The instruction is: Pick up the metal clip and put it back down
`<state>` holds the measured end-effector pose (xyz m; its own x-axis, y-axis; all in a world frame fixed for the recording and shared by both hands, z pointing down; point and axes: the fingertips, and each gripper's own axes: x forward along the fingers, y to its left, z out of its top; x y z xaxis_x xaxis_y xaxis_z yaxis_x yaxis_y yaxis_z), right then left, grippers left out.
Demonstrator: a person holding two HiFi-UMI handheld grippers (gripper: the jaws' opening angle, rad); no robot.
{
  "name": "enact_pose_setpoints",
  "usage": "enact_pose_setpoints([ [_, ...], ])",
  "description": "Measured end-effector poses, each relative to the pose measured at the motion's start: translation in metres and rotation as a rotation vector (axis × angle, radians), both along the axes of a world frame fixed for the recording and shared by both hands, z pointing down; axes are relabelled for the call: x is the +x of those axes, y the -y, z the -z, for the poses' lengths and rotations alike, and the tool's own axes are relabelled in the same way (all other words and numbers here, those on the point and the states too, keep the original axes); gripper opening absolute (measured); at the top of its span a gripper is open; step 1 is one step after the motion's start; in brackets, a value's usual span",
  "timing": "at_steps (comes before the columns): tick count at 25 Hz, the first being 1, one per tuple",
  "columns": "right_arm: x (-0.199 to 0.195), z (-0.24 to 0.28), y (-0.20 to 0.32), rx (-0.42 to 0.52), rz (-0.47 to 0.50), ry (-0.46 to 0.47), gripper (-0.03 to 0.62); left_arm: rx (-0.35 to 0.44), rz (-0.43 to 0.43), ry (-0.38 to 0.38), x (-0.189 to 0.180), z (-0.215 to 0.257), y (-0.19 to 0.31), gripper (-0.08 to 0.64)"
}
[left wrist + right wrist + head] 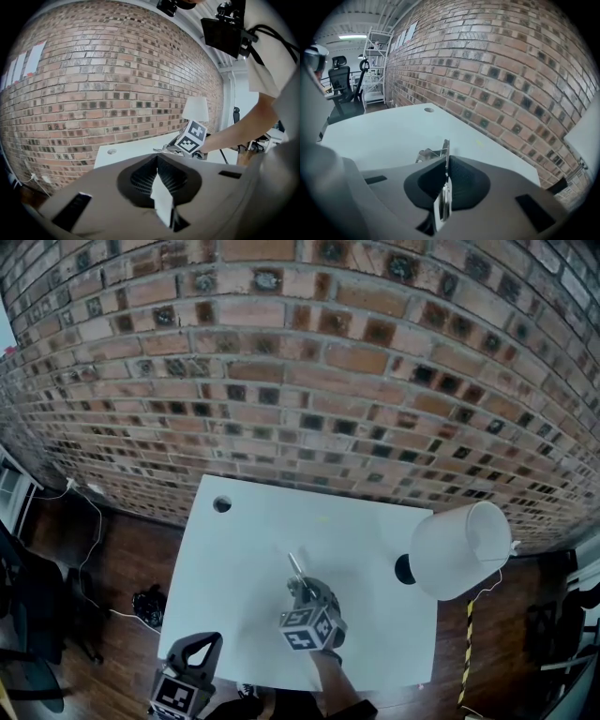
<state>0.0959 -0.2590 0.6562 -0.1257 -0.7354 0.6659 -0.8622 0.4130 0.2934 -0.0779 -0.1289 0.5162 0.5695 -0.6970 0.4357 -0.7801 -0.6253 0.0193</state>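
The metal clip (294, 567) is a thin silver piece that sticks out past the tips of my right gripper (302, 589), just above the middle of the white table (244, 549). In the right gripper view the jaws of the right gripper (446, 159) are shut on one flat handle of the metal clip (429, 153), and its wire body shows just left of the tips, close over the tabletop. My left gripper (208, 641) hangs off the table's near left corner. Its jaws (157, 158) are shut and hold nothing.
A lamp with a white shade (459, 549) stands at the table's right edge on a black base (405, 568). A round cable hole (222, 504) lies near the far left corner. A brick wall (309, 381) runs behind. Cables (94, 521) trail on the wooden floor.
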Motion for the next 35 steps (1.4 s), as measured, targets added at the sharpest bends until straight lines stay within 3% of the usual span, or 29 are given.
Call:
enact_pose_setpoints([
  [8, 0.000, 0.087, -0.038, 0.138, -0.070, 0.183, -0.010, 0.084, -0.062, -0.049, -0.001, 0.034, -0.015, -0.006],
  [13, 0.002, 0.150, -0.090, 0.248, -0.155, 0.350, -0.009, 0.158, -0.129, -0.099, 0.007, 0.064, -0.037, -0.006],
  [18, 0.015, 0.199, -0.146, 0.351, -0.213, 0.458, -0.010, 0.201, -0.167, -0.152, 0.010, 0.085, -0.057, -0.006],
  [24, 0.018, 0.238, -0.188, 0.445, -0.158, 0.527, -0.011, 0.276, -0.140, -0.178, 0.009, 0.101, -0.060, 0.020],
  [29, 0.026, 0.259, -0.206, 0.487, -0.137, 0.584, -0.010, 0.289, -0.118, -0.209, 0.020, 0.115, -0.064, 0.018],
  [35, 0.046, 0.267, -0.211, 0.515, -0.118, 0.574, -0.011, 0.300, -0.107, -0.201, 0.041, 0.115, -0.070, 0.015],
])
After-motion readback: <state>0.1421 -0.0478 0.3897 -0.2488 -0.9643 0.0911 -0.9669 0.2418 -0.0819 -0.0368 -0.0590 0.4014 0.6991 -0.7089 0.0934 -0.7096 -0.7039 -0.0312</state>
